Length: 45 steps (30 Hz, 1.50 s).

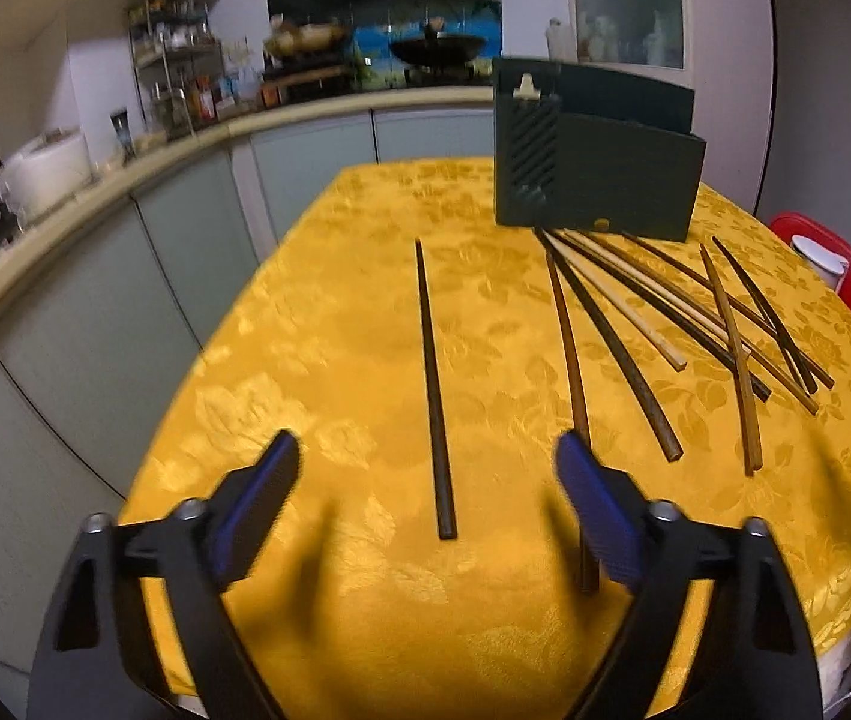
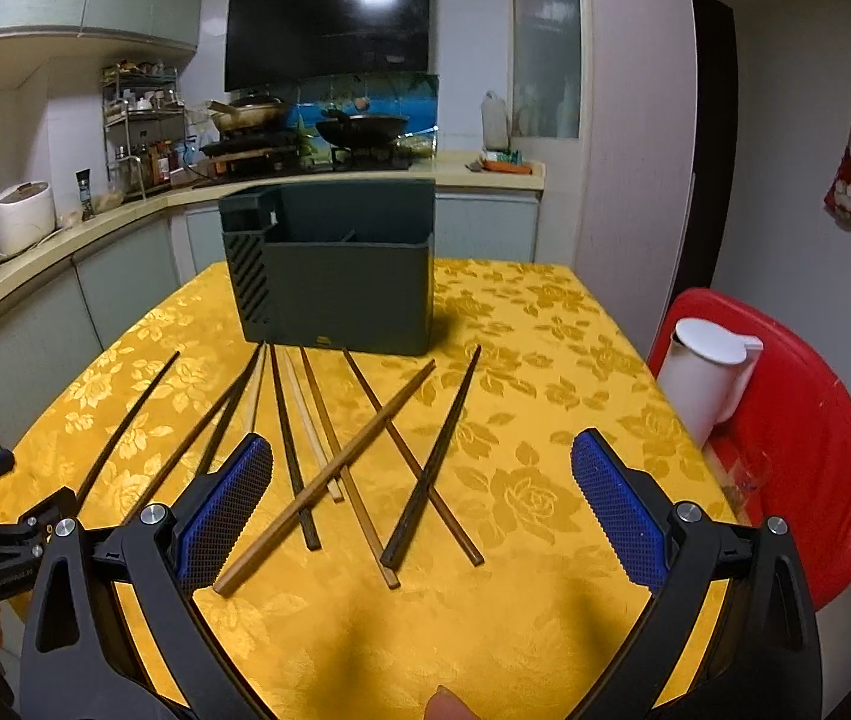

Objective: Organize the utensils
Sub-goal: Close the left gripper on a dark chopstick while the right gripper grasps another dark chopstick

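A dark green utensil holder [image 1: 593, 174] stands at the far end of the yellow tablecloth [image 1: 317, 324]. One dark chopstick [image 1: 433, 384] lies apart, pointing at the holder. My left gripper [image 1: 425, 447] is open just above the cloth, its fingers astride that chopstick's near end without touching it. Several brown, dark and pale chopsticks [image 1: 653, 312] fan out to the right. In the right wrist view my right gripper [image 2: 422, 447] hangs open over the near ends of the crossed chopsticks [image 2: 329, 438], holding nothing. The holder [image 2: 335, 282] stands behind them, open at the top.
A red plastic chair [image 2: 785, 450] with a white jug [image 2: 707, 378] on it stands against the table's right side. A kitchen counter [image 1: 95, 204] with cabinets runs along the left. The left gripper [image 2: 29, 480] shows at the right wrist view's left edge. A fingertip [image 2: 446, 705] shows at the bottom.
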Tool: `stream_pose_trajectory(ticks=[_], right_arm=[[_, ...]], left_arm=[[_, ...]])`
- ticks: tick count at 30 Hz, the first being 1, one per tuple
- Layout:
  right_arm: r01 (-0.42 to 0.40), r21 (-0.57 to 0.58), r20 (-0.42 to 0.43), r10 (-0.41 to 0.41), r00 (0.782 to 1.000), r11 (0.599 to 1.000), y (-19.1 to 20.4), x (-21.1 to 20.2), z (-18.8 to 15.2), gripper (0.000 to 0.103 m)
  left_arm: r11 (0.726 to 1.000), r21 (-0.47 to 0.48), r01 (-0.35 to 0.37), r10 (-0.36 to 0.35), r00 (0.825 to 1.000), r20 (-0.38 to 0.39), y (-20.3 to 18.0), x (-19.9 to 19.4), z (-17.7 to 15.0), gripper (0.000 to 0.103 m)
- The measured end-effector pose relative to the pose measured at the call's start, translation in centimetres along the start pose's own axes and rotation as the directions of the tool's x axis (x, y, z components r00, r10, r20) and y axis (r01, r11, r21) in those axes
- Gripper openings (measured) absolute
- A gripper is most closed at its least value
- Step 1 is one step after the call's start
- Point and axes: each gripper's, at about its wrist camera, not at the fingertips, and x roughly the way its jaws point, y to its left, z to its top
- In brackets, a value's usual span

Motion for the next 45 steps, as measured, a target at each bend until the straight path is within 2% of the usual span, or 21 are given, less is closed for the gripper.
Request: stream_pose_trajectory(ticks=[6, 9, 11, 13, 15, 17, 18, 20, 25, 28, 31, 36, 41, 45], right_arm=[[-0.007, -0.006, -0.025, 0.007, 1.0, 1.0, -0.4, 0.6, -0.5, 0.097], [-0.01, -0.003, -0.017, 0.01, 1.0, 1.0, -0.8, 0.5, -0.4, 0.097], [-0.011, -0.003, -0.009, 0.011, 1.0, 1.0, -1.1, 0.2, -0.4, 0.097], [-0.007, -0.001, -0.009, 0.007, 1.0, 1.0, -1.4, 0.1, -0.6, 0.097], [-0.005, -0.001, -0.014, 0.005, 1.0, 1.0, -1.7, 0.0, -1.1, 0.097], [-0.003, -0.006, -0.034, 0.003, 0.999, 1.0, -1.7, 0.2, -1.8, 0.097], [-0.003, -0.009, -0.042, 0.002, 0.999, 1.0, -1.7, 0.3, -2.2, 0.097], [-0.005, -0.019, -0.068, 0.004, 0.998, 1.0, -1.4, 0.7, -3.3, 0.09], [-0.038, -0.05, -0.117, 0.032, 0.993, 0.998, -0.1, 1.8, -4.8, 0.069], [-0.056, -0.063, -0.121, 0.048, 0.992, 0.996, 0.6, 2.6, -4.9, 0.055], [-0.064, -0.061, -0.127, 0.056, 0.99, 0.996, 1.1, 3.4, -4.8, 0.049], [-0.079, -0.025, -0.146, 0.074, 0.987, 0.997, 1.2, 5.1, -4.4, 0.031], [-0.103, 0.005, -0.159, 0.102, 0.982, 0.995, 1.5, 6.2, -4.1, 0.022], [-0.079, 0.024, -0.165, 0.081, 0.983, 0.997, 1.5, 6.9, -4.2, 0.017]], left_arm=[[0.999, -0.038, 0.023, -0.025, 0.998, -0.059, 0.3, 1.6, -0.4, 0.056], [0.999, -0.033, 0.023, -0.026, 0.996, -0.09, 0.1, 2.4, -0.7, 0.049], [1.0, -0.024, 0.015, -0.017, 0.997, -0.079, -0.1, 2.3, -0.9, 0.047], [0.999, -0.022, 0.026, -0.027, 0.997, -0.076, -0.2, 2.3, -0.9, 0.038], [1.0, -0.01, 0.023, -0.024, 0.997, -0.067, -0.5, 2.1, -0.9, 0.015], [1.0, 0.0, 0.017, -0.017, 0.998, -0.063, -0.7, 2.1, -0.9, 0.008], [1.0, -0.002, 0.018, -0.018, 0.998, -0.064, -0.7, 2.1, -0.9, 0.007], [0.999, -0.02, 0.028, -0.029, 0.997, -0.072, -0.4, 2.1, -0.8, 0.007], [0.998, -0.047, 0.041, -0.045, 0.995, -0.083, 0.1, 2.1, -0.6, 0.007], [0.998, -0.054, 0.045, -0.049, 0.995, -0.084, 0.2, 2.1, -0.5, 0.007], [0.998, -0.049, 0.042, -0.046, 0.996, -0.082, 0.1, 2.0, -0.5, 0.007], [0.998, -0.046, 0.038, -0.042, 0.996, -0.085, 0.0, 2.1, -0.6, 0.007], [0.998, -0.046, 0.038, -0.041, 0.996, -0.084, 0.0, 2.1, -0.6, 0.007], [0.998, -0.051, 0.042, -0.046, 0.995, -0.086, 0.0, 2.1, -0.6, 0.007]])
